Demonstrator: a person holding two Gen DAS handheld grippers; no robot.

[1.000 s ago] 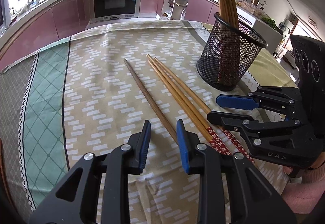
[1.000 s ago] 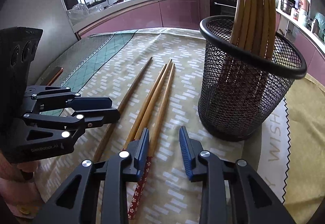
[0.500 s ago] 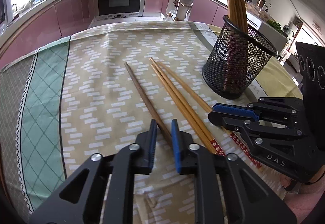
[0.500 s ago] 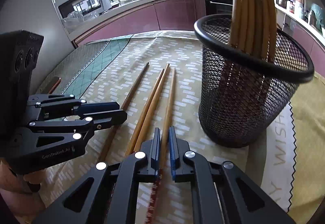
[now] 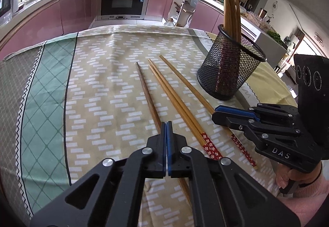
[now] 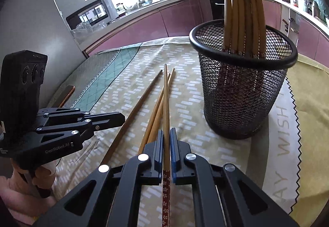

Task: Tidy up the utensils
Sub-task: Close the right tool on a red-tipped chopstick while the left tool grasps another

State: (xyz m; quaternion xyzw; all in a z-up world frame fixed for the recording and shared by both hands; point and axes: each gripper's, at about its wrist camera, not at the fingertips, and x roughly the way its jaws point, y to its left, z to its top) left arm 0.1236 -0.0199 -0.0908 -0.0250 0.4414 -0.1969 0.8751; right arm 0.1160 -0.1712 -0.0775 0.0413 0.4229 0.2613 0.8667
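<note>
Chopsticks were our concern: right tool [image 6: 166,157] clamped the floral chopstick [image 6: 166,116], left tool [image 5: 166,140] pinched the dark chopstick [image 5: 147,91], both bound for the mesh holder [image 6: 242,91].

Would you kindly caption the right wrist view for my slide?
Right tongs shut on a flower-patterned chopstick beside the mesh holder of chopsticks.

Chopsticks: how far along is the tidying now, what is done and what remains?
Done: several chopsticks stand in the mesh holder. In hand: the right gripper is shut on one red-ended chopstick. The left gripper is shut at the dark chopstick; whether it grips it is unclear. Left: those two and the pair lying on the cloth must go into the holder.
</note>
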